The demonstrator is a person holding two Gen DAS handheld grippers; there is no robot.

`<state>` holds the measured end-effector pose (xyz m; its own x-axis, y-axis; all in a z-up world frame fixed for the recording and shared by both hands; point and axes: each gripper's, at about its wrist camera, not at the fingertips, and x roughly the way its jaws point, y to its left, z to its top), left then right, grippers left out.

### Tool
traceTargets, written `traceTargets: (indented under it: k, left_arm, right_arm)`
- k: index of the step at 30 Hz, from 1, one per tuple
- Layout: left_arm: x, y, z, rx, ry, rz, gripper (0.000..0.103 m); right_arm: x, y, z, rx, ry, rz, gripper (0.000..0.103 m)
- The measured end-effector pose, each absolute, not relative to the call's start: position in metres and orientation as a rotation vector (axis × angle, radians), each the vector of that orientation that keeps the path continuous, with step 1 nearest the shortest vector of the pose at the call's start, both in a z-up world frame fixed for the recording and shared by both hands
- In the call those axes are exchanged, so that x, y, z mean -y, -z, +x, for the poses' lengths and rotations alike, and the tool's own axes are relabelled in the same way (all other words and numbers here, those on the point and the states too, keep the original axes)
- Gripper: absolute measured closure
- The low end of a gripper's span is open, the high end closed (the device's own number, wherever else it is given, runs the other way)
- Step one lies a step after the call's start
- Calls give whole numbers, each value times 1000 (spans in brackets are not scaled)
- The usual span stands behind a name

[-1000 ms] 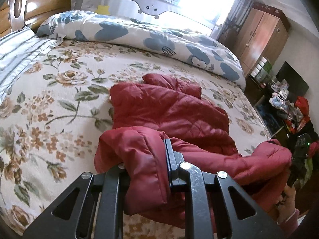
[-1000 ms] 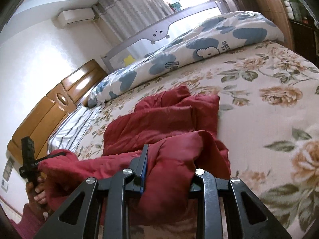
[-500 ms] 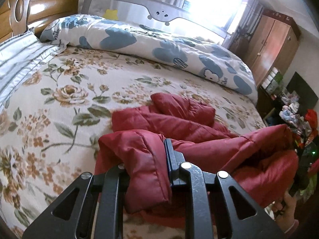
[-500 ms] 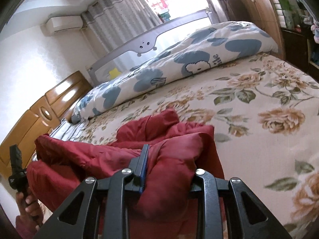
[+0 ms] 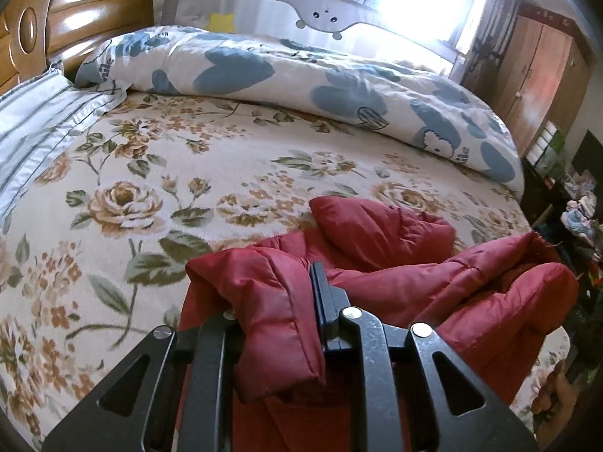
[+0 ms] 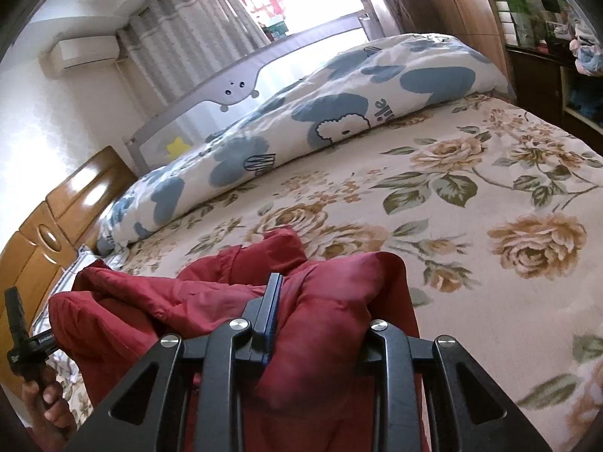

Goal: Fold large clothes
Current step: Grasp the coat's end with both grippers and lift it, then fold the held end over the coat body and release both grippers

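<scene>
A dark red padded jacket (image 5: 380,233) hangs between my two grippers over the near side of a floral bed (image 5: 181,173). My left gripper (image 5: 279,301) is shut on one puffy corner of it. My right gripper (image 6: 320,301) is shut on the opposite corner of the jacket (image 6: 162,301). The held edge stretches taut from one gripper to the other, lifted above the bed. A sleeve or fold (image 5: 377,222) still rests on the sheet beyond. The other hand and its gripper handle (image 6: 19,342) show at the right wrist view's far left.
A rolled blue-and-white duvet (image 5: 301,71) lies along the far side below a grey bed rail (image 5: 320,15). A wooden headboard (image 5: 75,19) and striped pillow (image 5: 34,120) are left. A wardrobe (image 5: 542,67) and cluttered shelves (image 5: 576,196) stand right.
Both grippers have risen and pulled toward me with the jacket. More of it has lifted off the bed, and less red cloth lies spread on the sheet.
</scene>
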<state>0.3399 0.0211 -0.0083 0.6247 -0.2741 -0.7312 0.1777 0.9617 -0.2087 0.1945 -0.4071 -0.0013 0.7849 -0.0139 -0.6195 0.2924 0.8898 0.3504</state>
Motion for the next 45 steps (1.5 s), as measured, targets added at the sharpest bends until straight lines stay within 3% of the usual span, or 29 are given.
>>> traceTargets:
  k: [24, 33, 40, 45]
  left_arm:
    - [9, 80, 418, -975, 187, -98, 81]
    - [-11, 50, 375, -916, 226, -138, 57]
    - [11, 15, 297, -828, 398, -66, 56]
    - [70, 38, 257, -876, 508, 120, 54]
  right_arm:
    - [442, 95, 275, -752, 276, 570, 74]
    - [441, 100, 277, -744, 280, 566, 73]
    - [441, 99, 277, -754, 280, 562, 70]
    - [440, 97, 281, -763, 283, 549, 69]
